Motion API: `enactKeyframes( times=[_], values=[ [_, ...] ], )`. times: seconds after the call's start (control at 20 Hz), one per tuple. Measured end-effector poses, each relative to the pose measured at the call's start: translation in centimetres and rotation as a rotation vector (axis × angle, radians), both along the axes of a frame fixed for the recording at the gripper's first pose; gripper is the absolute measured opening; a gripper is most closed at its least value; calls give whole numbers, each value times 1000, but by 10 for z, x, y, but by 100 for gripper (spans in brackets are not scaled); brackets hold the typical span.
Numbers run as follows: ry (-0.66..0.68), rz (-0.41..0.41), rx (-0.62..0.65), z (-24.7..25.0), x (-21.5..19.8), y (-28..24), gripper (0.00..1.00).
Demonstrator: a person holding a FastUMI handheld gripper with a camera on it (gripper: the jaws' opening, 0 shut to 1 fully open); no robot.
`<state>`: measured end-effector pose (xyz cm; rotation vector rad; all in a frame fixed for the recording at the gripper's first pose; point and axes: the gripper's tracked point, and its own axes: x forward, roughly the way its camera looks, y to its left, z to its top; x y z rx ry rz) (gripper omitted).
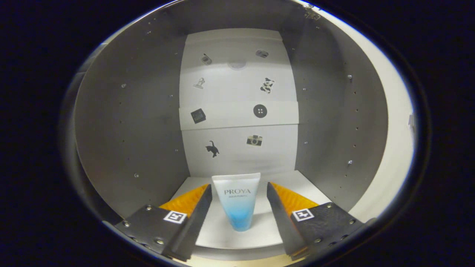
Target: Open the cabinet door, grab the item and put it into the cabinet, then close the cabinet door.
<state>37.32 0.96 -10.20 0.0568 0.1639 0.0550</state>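
Observation:
A white-to-blue tube (237, 204) stands upright, cap down, on the white floor (304, 185) of the cabinet. My gripper (238, 186) is inside the cabinet mouth, open, with the tube between its fingers. A visible gap separates the tube from the left finger (198, 211) and from the right finger (278, 211), so neither one presses on it. The cabinet has grey side walls (130, 122) and a white back panel (237, 148) dotted with small stickers.
A white shelf strip (230, 116) runs across the back panel at mid height. To the right of the right wall (334, 122) is a pale cream surface (393, 148), with a hinge (311, 15) at its top. The floor extends behind the tube.

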Motion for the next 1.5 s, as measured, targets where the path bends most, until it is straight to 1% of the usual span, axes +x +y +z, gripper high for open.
enactKeyframes(
  times=[0.1, 0.4, 0.55, 0.85, 0.95, 1.15, 1.35, 1.5],
  values=[
    [-21, -4, -7, 8, -12, -2, 98],
    [-39, -16, -13, 28, -77, -5, 98],
    [-46, -28, -34, 36, -125, -10, 98],
    [-59, -69, -68, 50, -238, -30, 98],
    [-59, -91, -90, 54, -279, -43, 98],
    [-51, -124, -77, 64, -359, -75, 98],
    [-44, -200, -78, 67, -415, -126, 98],
    [-41, -271, -57, 67, -442, -171, 98]
  ],
)
